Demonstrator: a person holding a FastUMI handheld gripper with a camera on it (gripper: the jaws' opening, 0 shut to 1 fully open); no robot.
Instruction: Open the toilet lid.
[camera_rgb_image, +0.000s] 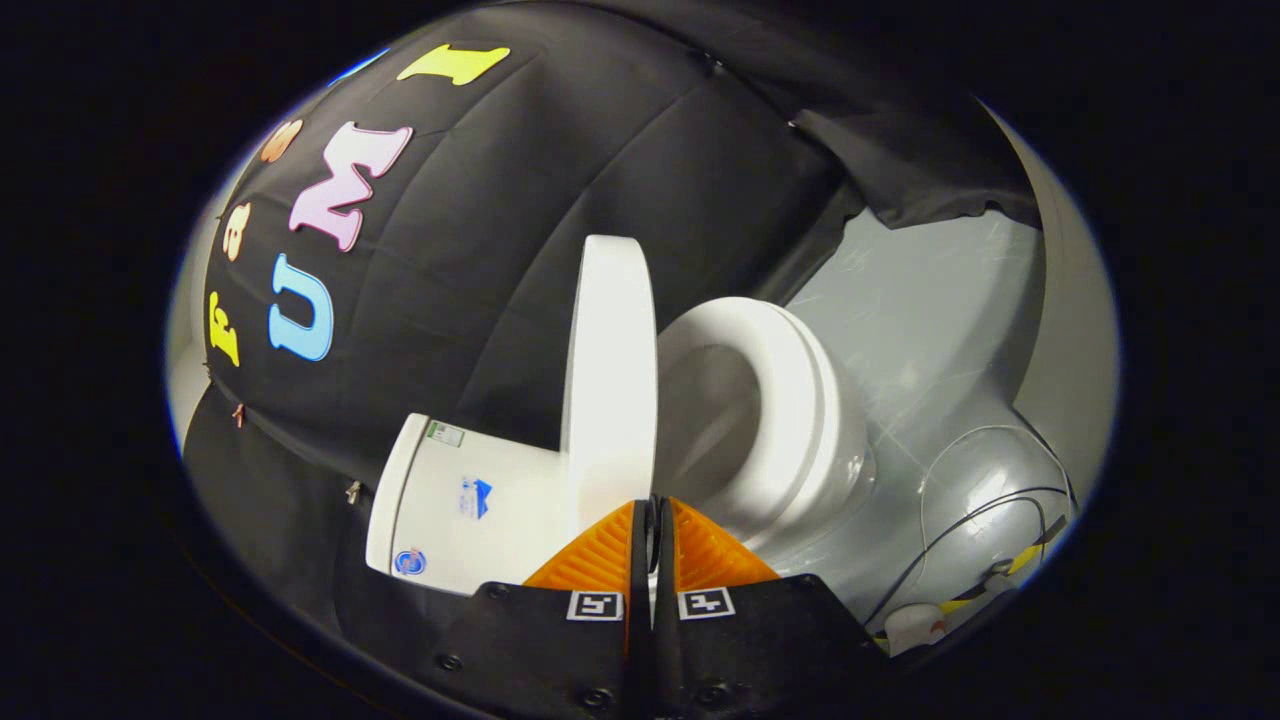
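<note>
Gripper view — gripper (652, 520) closed beside raised lid (610, 370).

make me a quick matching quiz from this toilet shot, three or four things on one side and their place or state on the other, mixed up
Things:
1. lid
2. seat
3. tank
4. tongs

States or places:
a. down on the bowl
b. closed together, tips at the lid's edge
c. raised, standing on edge
d. behind the lid, against the black cloth

Pairs: 1-c, 2-a, 3-d, 4-b
</note>
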